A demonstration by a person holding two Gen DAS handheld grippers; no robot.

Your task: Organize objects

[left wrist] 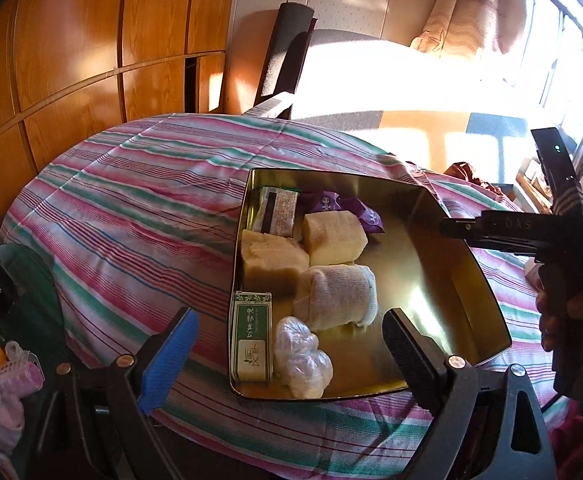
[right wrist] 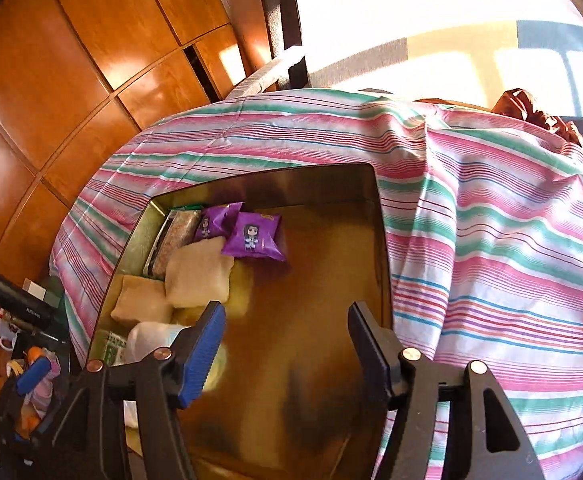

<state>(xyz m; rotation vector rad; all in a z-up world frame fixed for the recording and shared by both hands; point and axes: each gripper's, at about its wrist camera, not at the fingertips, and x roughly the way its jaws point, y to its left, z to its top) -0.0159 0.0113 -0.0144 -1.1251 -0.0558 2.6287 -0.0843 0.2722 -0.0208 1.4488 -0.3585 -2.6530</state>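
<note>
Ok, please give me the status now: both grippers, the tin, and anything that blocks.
Left gripper open, empty. Right gripper open, empty, above the tin. Purple packets and cloth bundles inside, along one side. Nothing blocking.

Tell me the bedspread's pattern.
Bedspread: pink, green and white stripes; clearest in the right wrist view.

The tin tray is shiny gold metal, mirror-smooth inside. Bedspread under it looks like thin striped cotton, a bit wrinkly. The purple packets are glossy foil-ish plastic, the towel rolls soft nubby cloth, the wardrobe varnished wood.
</note>
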